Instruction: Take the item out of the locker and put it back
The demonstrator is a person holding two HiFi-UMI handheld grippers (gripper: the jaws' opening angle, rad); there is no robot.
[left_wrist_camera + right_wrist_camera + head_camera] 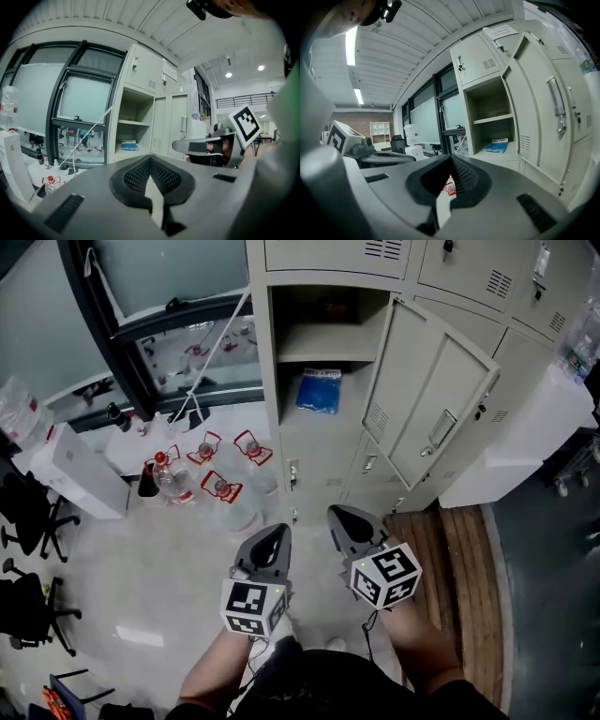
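The blue packet point(319, 390) lies flat on the floor of the open locker point(265, 381) compartment, under the inner shelf and about midway between its side walls. From my grippers it sits straight ahead, well apart. The left gripper point(278, 532) and right gripper point(337, 515) are both pinched together on nothing. I judge the right marginally nearer, with the open door point(427, 404) on its side.

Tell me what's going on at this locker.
A person faces the open locker, holding the left tongs and the right tongs out in front, both shut and empty. The blue packet lies on the floor of the open compartment, below its shelf, with neither tongs near it. The door is swung wide to the right. Nothing has been taken out yet.
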